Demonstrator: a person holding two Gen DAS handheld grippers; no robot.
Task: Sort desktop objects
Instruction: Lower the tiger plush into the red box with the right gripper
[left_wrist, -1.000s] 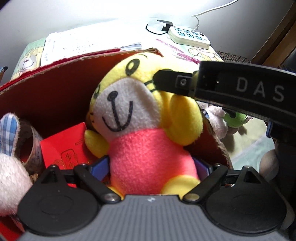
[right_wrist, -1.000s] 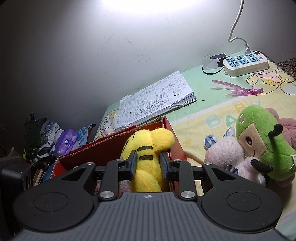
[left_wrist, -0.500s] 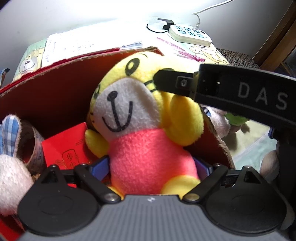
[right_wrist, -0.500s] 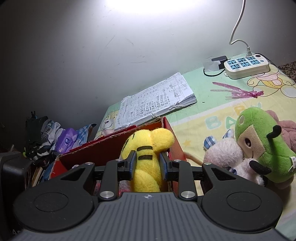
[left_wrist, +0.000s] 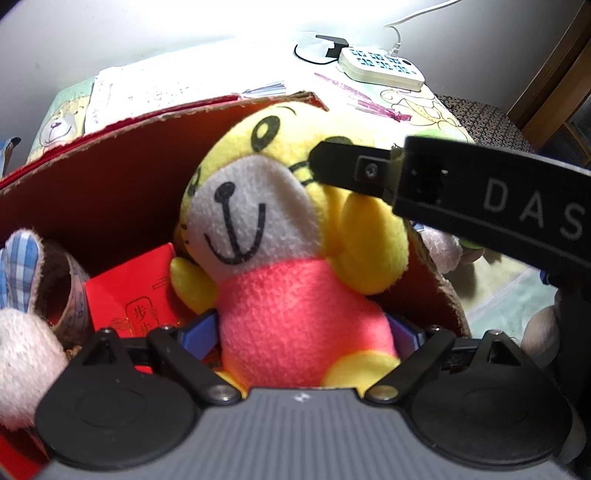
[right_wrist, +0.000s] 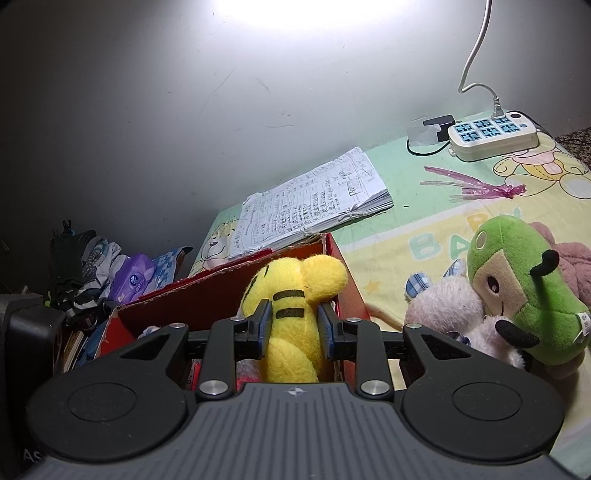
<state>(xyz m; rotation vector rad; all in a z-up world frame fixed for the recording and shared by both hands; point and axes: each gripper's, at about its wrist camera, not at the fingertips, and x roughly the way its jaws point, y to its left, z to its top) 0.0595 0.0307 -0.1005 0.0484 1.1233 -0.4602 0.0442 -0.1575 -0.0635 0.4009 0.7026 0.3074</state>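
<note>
Tiger plush (left_wrist: 295, 258) stands upright in the red cardboard box (left_wrist: 110, 177) near the desk's left edge, long axis vertical, face toward the left wrist camera. Left gripper (left_wrist: 303, 332) clasps its pink torso wide; right gripper (right_wrist: 293, 326) pinches its yellow striped head from behind.

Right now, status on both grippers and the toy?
Right gripper shut on yellow tiger plush, at its head. Left gripper jaws flank its pink body; contact unclear. Plush over red box. Nothing in the way.
</note>
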